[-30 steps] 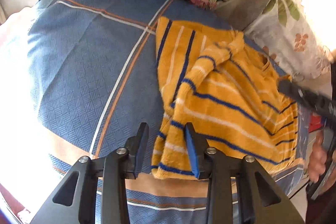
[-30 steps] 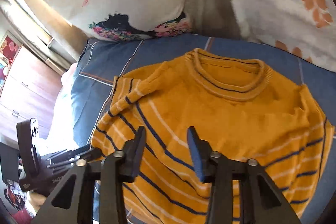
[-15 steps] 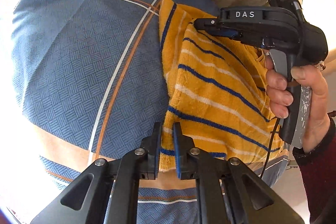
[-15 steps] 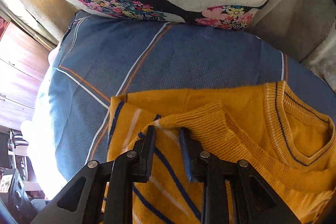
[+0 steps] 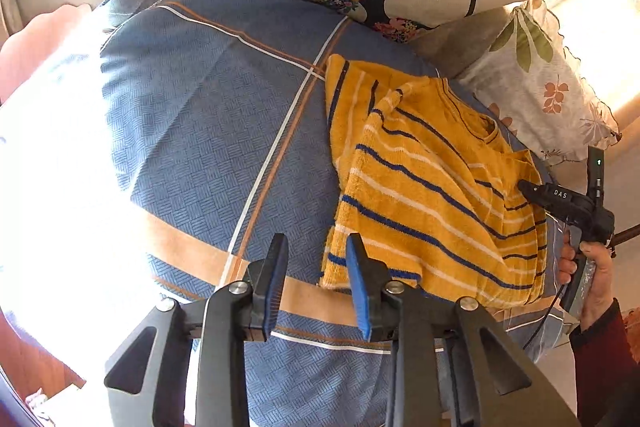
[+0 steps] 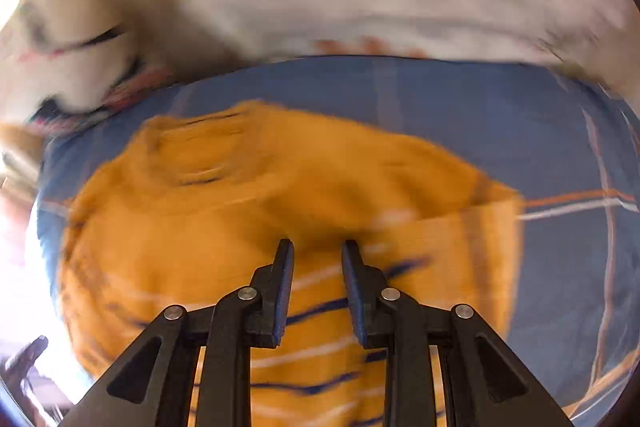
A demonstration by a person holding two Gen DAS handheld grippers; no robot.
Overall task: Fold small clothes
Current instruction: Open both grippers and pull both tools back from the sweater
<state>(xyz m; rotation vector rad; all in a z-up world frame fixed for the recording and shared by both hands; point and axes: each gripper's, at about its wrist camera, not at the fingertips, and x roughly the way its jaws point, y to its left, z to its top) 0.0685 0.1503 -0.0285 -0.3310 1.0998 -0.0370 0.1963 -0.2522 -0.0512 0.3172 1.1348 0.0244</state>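
Hovering with its jaws apart, the left gripper [image 5: 318,279] sits beside the near corner of the yellow striped sweater [image 5: 432,187], which lies partly folded on the blue bedspread [image 5: 208,131]. Only this view shows the right gripper [image 5: 524,187] over the sweater's far edge; its own blurred view shows jaws apart above the sweater.

A: Left wrist view is kept pretty sharp, but the blue bedspread [image 5: 208,131] is blown out white along the left edge by hard sunlight.

B: Right wrist view is smeared by motion blur; the yellow sweater [image 6: 224,211] is barely resolved. Fisheye bending is seen at both rims.
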